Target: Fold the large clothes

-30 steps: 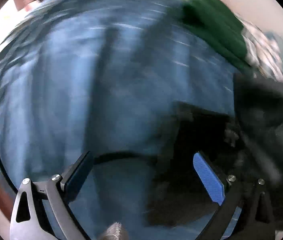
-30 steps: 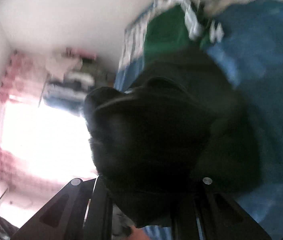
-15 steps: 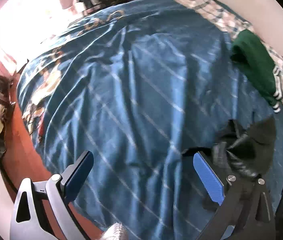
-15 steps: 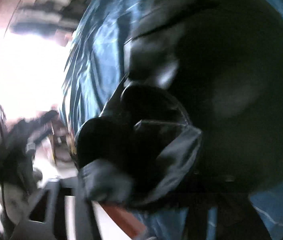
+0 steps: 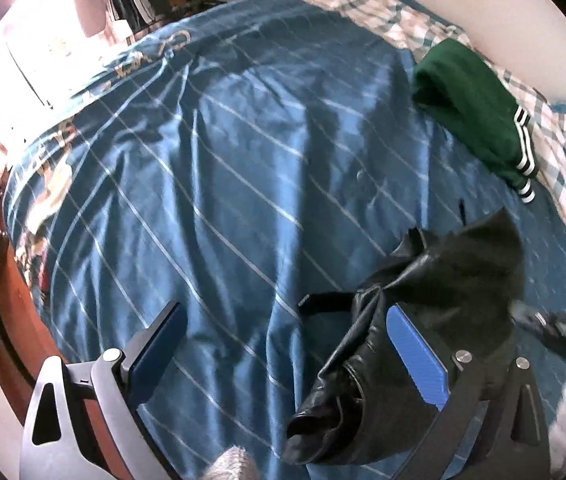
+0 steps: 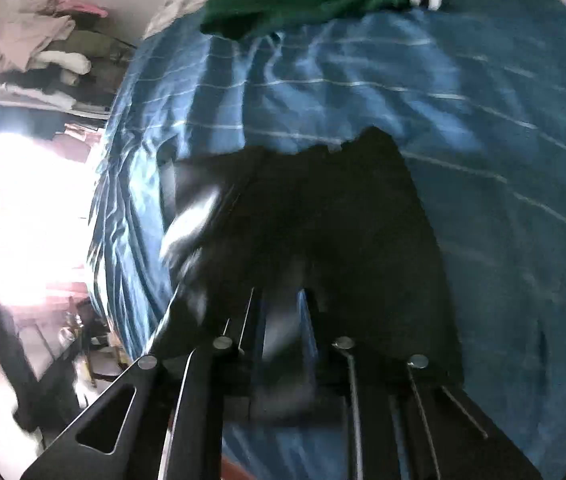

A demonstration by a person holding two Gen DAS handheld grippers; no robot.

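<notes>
Left wrist: glossy, crumpled black garment (image 5: 435, 300) on satiny striped bedspread (image 5: 203, 184)

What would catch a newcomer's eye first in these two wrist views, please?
Most striking is the crumpled black garment lying on the blue striped bedspread, low and right in the left wrist view, beside the open left gripper. In the right wrist view the right gripper is closing over it. A folded green garment with white-striped cuffs lies near the checked bedding.
</notes>
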